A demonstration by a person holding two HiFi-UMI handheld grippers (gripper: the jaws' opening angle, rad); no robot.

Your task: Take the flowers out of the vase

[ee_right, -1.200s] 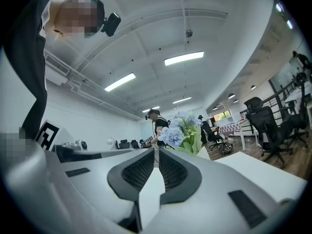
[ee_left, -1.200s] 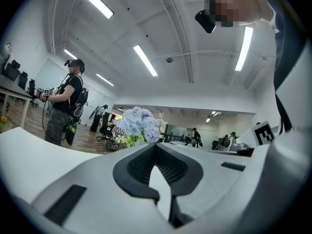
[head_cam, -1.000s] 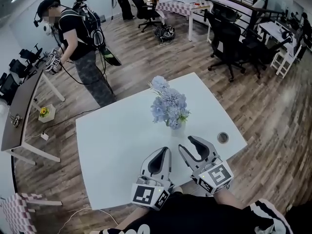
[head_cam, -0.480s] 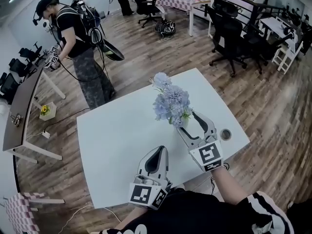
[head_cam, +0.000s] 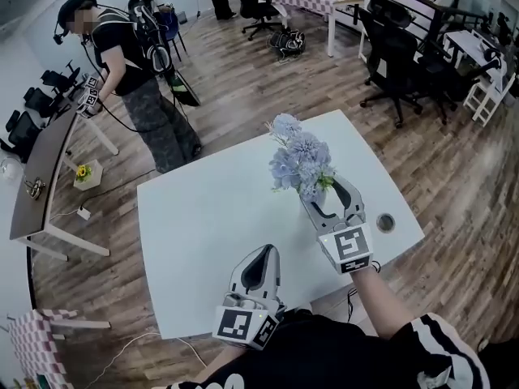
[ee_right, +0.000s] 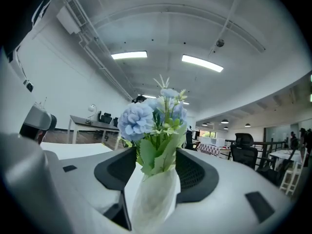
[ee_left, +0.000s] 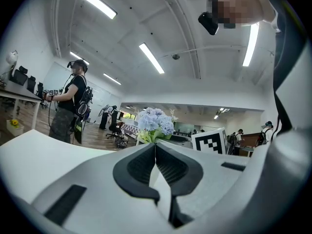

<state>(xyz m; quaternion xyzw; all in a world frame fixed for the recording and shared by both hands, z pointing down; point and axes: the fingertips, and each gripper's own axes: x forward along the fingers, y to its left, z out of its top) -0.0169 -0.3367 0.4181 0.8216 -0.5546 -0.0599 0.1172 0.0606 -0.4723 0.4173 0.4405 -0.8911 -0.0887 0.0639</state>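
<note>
Right fingers [ee_right: 115, 167], newly opened, flanking vase [ee_right: 155, 199]

We look along our right tongs [ee_right: 155, 160], whose jaws have just been opening and now stand wide apart. Between them rises a white vase [ee_right: 153, 199], upright, with pale blue flowers [ee_right: 139, 121] and green leaves spreading above the jaws. A strip of white table [ee_right: 73, 150] shows between the vase and the left-hand pad [ee_right: 114, 169]. Whether the vase touches the right-hand pad [ee_right: 195, 174] we cannot tell. Beyond the tongs, to the right, stands a dark office chair [ee_right: 243, 147].
</note>
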